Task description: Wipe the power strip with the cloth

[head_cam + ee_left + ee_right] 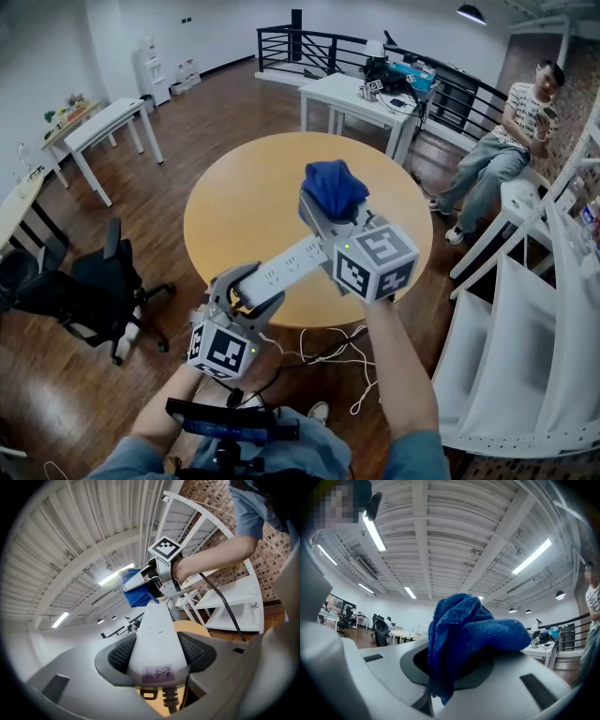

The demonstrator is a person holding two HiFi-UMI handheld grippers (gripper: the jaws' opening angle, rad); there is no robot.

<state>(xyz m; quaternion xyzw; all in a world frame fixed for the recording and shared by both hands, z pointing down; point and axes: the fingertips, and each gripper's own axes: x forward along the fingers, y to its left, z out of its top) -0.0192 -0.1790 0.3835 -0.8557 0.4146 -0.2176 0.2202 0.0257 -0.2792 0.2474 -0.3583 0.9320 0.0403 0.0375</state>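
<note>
The left gripper [247, 287] sits in the lower middle of the head view. Its jaws are clamped on the near end of the white power strip [282, 264], one dark pad on each long side. In the left gripper view the strip fills the gap between the pads, socket face up, with a purple label at the near end. The strip's cable [330, 359] leaves below that end, and in the head view it hangs in loops under the edge of the round wooden counter [239, 202].

The strip is held in the air above the near edge of the counter, slanting from lower left up toward the centre of the frame. Its far end runs in behind the right gripper [327, 208], which is closed on a bunched blue cloth [333, 186]. In the right gripper view the cloth is pinched between the jaws and bulges out above them. The left gripper view shows the cloth at the far end of the strip, seemingly against its top face.

A black office chair [89, 281] stands at the left of the head view. A seated person [506, 141] is in the upper right.
</note>
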